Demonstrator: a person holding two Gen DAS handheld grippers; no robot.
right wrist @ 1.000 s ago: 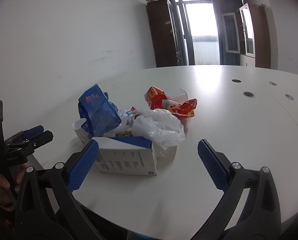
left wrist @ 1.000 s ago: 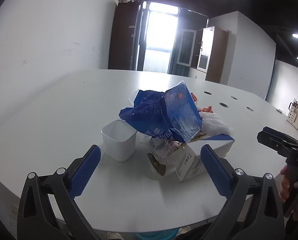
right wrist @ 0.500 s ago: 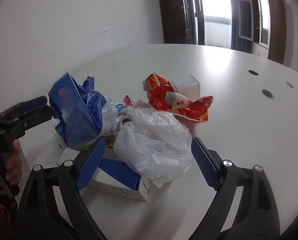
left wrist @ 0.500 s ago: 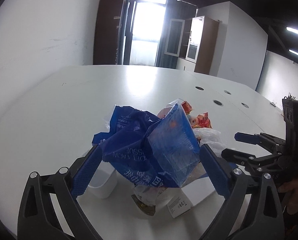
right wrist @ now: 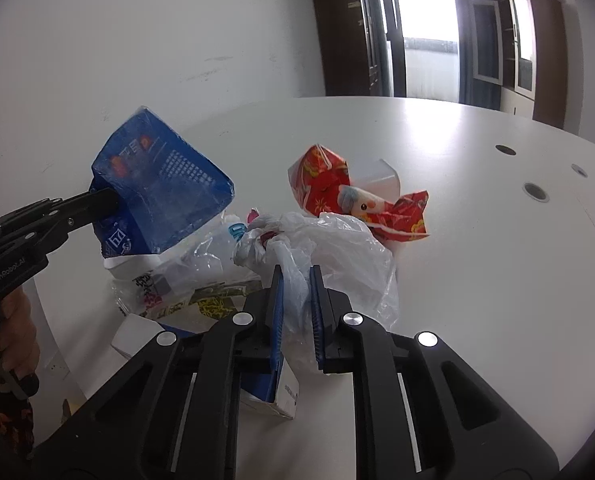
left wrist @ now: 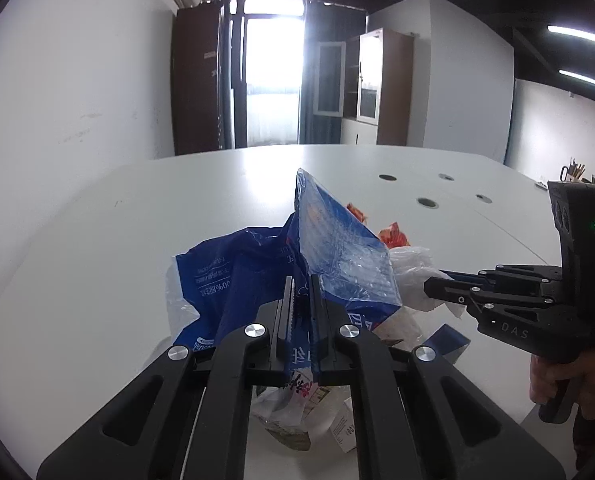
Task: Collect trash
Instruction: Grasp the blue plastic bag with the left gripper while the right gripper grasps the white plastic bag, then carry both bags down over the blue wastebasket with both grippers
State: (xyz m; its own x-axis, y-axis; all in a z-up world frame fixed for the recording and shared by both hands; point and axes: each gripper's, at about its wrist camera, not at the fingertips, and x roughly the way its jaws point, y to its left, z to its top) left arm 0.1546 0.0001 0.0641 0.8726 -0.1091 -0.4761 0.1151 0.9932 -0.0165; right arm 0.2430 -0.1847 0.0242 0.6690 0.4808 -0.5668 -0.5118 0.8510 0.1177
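A heap of trash lies on the white table [left wrist: 97,240]. My left gripper [left wrist: 301,292] is shut on a crumpled blue plastic wrapper [left wrist: 337,252], also in the right wrist view [right wrist: 165,184], where the left gripper [right wrist: 97,204] pinches its lower edge. My right gripper [right wrist: 295,280] is shut on a white plastic bag [right wrist: 337,252]; that bag also shows in the left wrist view [left wrist: 413,272] with the right gripper [left wrist: 437,284] at it. A red printed wrapper [right wrist: 357,196] lies behind the bag.
A white and blue carton [right wrist: 273,392] lies under the heap, with clear film and printed wrappers [right wrist: 185,288] beside it. Cable holes [right wrist: 533,190] dot the table at the right. The table's near edge runs at the lower left [right wrist: 53,336].
Both grippers moved into the heap and closed, the left on the blue wrapper and the right on the white bag. The white cup is hidden from view.
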